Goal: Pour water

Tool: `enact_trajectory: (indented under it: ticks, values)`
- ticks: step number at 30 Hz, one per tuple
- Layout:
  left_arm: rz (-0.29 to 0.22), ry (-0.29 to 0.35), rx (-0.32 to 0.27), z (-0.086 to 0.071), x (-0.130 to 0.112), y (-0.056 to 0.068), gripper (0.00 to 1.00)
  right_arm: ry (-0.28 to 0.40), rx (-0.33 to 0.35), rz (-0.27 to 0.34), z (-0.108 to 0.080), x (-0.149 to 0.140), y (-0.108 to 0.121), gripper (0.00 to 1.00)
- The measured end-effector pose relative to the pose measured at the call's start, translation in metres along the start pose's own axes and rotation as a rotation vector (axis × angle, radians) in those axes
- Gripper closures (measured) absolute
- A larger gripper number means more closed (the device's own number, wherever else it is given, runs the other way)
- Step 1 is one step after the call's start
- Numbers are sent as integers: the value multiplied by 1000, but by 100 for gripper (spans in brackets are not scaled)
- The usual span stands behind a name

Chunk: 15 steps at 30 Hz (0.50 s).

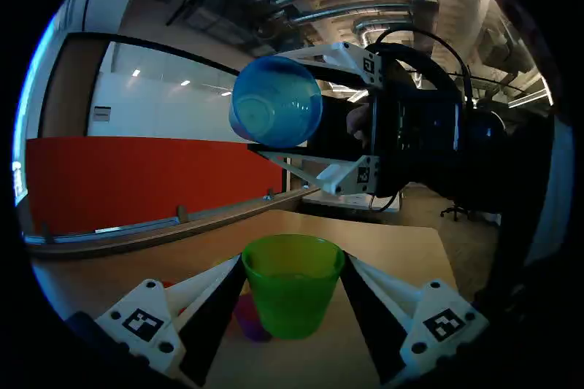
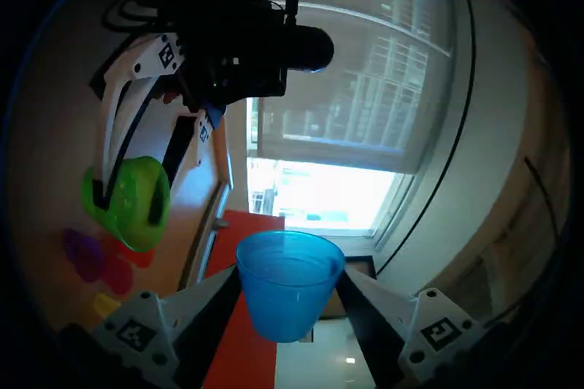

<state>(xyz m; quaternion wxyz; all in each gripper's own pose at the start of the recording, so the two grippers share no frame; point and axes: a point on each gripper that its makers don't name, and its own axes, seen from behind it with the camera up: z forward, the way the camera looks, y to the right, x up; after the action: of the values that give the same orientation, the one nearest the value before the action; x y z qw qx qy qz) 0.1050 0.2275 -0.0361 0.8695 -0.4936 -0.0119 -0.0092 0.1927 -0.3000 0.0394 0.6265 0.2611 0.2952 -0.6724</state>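
My left gripper is shut on a green cup, held upright just above the wooden table. Higher up and slightly left hangs the right gripper, shut on a blue cup that lies on its side with its base towards this camera. In the right gripper view the blue cup sits between the right gripper's fingers, and the room appears rolled sideways. There the left gripper holds the green cup at the left. No stream of water is visible, and I cannot tell what either cup contains.
A small purple cup stands on the table just behind the green cup. In the right gripper view, purple, red and yellow cups sit on the table. A red partition runs along the table's far edge.
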Motion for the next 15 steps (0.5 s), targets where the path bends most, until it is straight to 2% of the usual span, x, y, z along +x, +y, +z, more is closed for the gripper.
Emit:
enact_trajectory:
  ticks: [6,15]
  values:
    - [-2,3,4,0,1,-2,12,4,-1,24,0,1,1,10]
    - [0,1,7,-1,1,-2,12,7,8,167,-4,-1,-5,11]
